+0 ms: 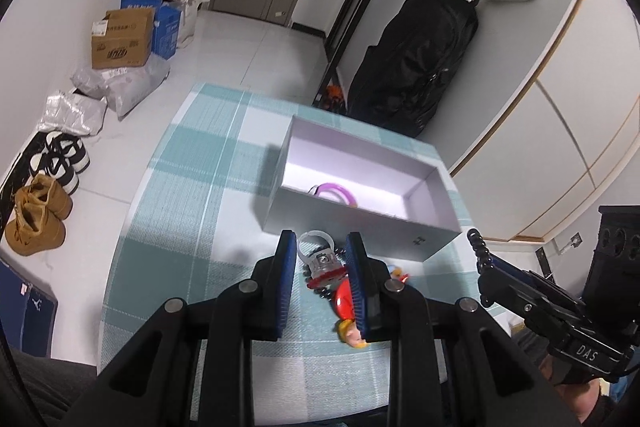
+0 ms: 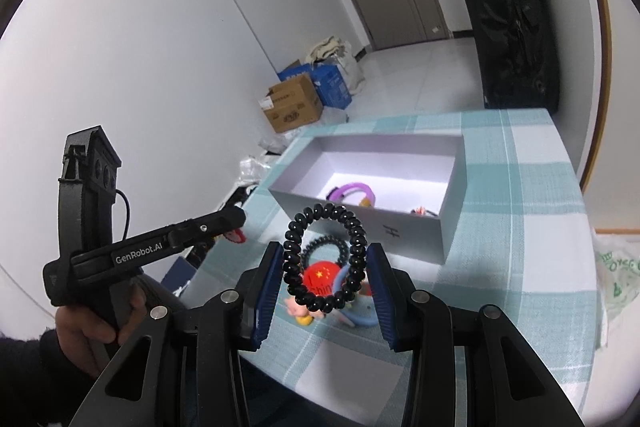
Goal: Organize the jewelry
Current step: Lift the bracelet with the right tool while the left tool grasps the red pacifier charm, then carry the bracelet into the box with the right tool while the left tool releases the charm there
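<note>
The right gripper (image 2: 325,261) is clamped on a black beaded bracelet (image 2: 325,259), holding it up as an upright ring just on the near side of the open grey box (image 2: 362,223). A purple bangle (image 2: 352,191) already lies inside that box. The left gripper (image 1: 320,267) has its pads close together with a clear plastic ring (image 1: 318,253) between them, but I can't tell if it's actually gripping. More trinkets sit on the teal checked tablecloth (image 1: 192,187).
</note>
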A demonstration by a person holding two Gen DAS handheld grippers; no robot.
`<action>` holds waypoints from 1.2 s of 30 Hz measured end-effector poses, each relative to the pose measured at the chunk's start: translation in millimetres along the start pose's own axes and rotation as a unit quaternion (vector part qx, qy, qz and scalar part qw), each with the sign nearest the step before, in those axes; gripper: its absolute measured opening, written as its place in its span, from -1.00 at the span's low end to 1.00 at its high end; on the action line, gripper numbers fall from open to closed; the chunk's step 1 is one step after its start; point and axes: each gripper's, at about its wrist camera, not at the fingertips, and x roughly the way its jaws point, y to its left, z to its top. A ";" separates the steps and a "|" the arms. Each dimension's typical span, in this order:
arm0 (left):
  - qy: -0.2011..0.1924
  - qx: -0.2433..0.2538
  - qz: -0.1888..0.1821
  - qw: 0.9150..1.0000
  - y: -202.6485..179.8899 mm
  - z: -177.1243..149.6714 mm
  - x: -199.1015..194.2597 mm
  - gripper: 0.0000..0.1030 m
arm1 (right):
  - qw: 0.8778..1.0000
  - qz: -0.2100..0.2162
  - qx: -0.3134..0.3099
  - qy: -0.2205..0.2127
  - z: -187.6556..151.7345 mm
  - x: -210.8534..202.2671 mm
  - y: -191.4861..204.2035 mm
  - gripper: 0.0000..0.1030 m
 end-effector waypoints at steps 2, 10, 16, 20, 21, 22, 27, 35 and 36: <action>-0.001 -0.004 -0.009 1.000 0.1 4.4 -3.5 -0.61 | 1.000 0.001 -0.002 -0.008 3.6 -3.8 1.6 -0.20; -0.016 -0.018 -0.041 0.999 -0.1 31.4 -11.7 -0.61 | 1.000 0.004 -0.006 -0.020 18.1 -10.0 2.9 -0.20; -0.014 0.001 -0.052 0.999 -10.2 48.8 4.3 -0.61 | 1.000 0.008 -0.007 -0.025 37.9 -10.1 -0.8 -0.20; -0.009 0.012 -0.059 0.998 -16.1 57.8 11.7 -0.61 | 1.000 0.009 -0.014 -0.027 53.1 -6.6 -5.6 -0.20; -0.008 0.014 -0.060 0.998 -17.1 60.3 14.5 -0.61 | 0.999 0.008 -0.017 -0.026 56.2 -5.0 -6.7 -0.20; -0.008 0.016 -0.060 0.998 -18.1 62.1 16.9 -0.61 | 0.999 0.007 -0.021 -0.025 60.4 -2.0 -8.4 -0.20; 0.007 0.026 -0.057 0.998 -20.2 65.4 32.6 -0.61 | 0.999 0.005 -0.031 -0.014 76.8 12.2 -18.6 -0.20; 0.030 0.024 -0.050 0.998 -12.2 71.0 55.7 -0.61 | 0.999 0.009 -0.030 0.002 84.2 38.5 -36.6 -0.20; 0.035 0.023 -0.049 0.998 -10.8 70.5 58.7 -0.61 | 1.000 0.012 -0.023 0.003 83.7 40.8 -39.3 -0.20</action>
